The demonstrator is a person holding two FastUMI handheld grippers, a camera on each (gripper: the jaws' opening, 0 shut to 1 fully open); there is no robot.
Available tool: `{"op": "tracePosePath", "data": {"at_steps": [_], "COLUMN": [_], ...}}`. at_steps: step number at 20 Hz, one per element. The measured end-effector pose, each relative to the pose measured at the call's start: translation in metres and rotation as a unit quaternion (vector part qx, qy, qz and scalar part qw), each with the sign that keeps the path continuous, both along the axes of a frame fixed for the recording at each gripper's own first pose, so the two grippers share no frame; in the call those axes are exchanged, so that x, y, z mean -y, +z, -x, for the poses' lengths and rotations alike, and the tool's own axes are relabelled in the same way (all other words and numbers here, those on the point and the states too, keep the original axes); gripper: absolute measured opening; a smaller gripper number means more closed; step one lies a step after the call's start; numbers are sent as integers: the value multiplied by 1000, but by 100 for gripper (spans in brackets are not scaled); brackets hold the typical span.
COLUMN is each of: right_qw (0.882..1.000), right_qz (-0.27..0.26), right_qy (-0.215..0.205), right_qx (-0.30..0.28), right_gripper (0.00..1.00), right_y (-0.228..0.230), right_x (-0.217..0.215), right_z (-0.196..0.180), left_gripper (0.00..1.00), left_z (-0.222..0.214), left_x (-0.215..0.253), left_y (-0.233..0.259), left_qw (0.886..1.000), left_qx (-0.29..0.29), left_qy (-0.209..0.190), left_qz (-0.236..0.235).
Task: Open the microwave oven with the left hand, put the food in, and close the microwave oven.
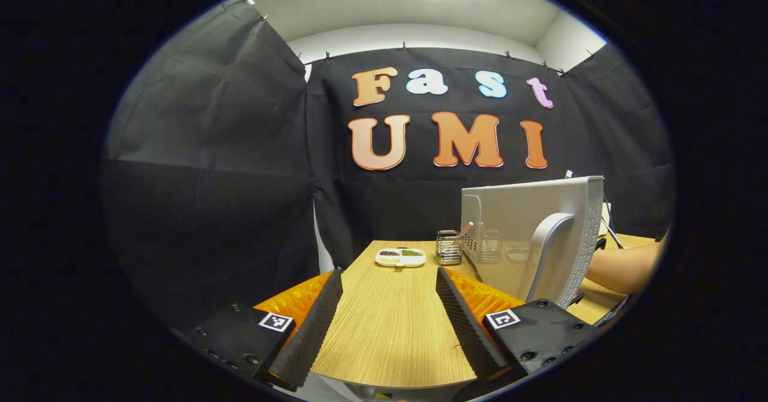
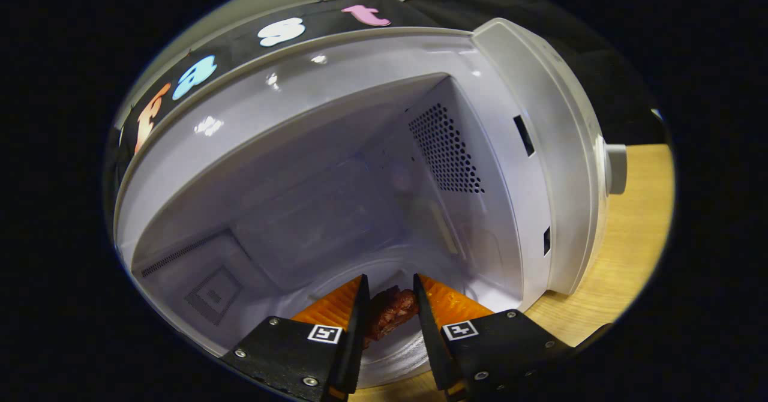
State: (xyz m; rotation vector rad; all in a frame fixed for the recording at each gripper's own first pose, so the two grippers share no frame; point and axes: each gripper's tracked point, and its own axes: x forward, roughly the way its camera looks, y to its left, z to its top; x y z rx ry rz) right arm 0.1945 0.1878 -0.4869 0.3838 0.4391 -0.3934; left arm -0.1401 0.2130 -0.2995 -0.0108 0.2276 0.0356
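The white microwave (image 2: 528,150) stands with its door (image 1: 516,222) swung open; in the left gripper view the door's curved handle (image 1: 549,252) faces me. My right gripper (image 2: 390,278) reaches into the cavity and is shut on a brown piece of food (image 2: 391,311), held just above the glass turntable (image 2: 396,348). My left gripper (image 1: 389,272) hangs open over the wooden table (image 1: 390,330), left of the door, with nothing between its fingers. A person's forearm (image 1: 624,267) reaches in behind the door.
A white divided dish (image 1: 401,257) with bits of food and a wire holder (image 1: 449,247) sit at the table's far end beside the microwave. A perforated vent (image 2: 447,150) marks the cavity's right wall. A knob (image 2: 615,168) sticks out at the microwave's right.
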Motion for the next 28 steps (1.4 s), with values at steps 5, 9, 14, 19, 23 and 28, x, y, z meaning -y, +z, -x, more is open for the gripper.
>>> {"op": "tracePosePath", "data": {"at_steps": [5,9,14,19,23,28], "right_qw": [997,988,974,961,955,961], "right_qz": [52,107,134,123,125,100], "right_qy": [53,111,183,245,256,243], "right_qx": [-2,-16,14,43,80,91], "right_gripper": [53,62,71,80,84,84], "right_y": [14,36,87,144,193,225], "right_x": [-4,-10,-12,1,34,86], "right_z": [7,36,82,127,154,178], "left_gripper": [95,95,94,97,100,97], "left_z": [-3,-15,-20,-13,-12,-22], "left_x": [4,26,59,96,147,212], "left_y": [-6,-10,-6,-3,7,20], "left_qw": [1000,999,999,998,995,990], "left_qx": [-13,-24,-31,-42,-37,-22], "left_qy": [1,-19,-39,-55,-89,-137], "left_qz": [13,13,3,8,12,-1]}}
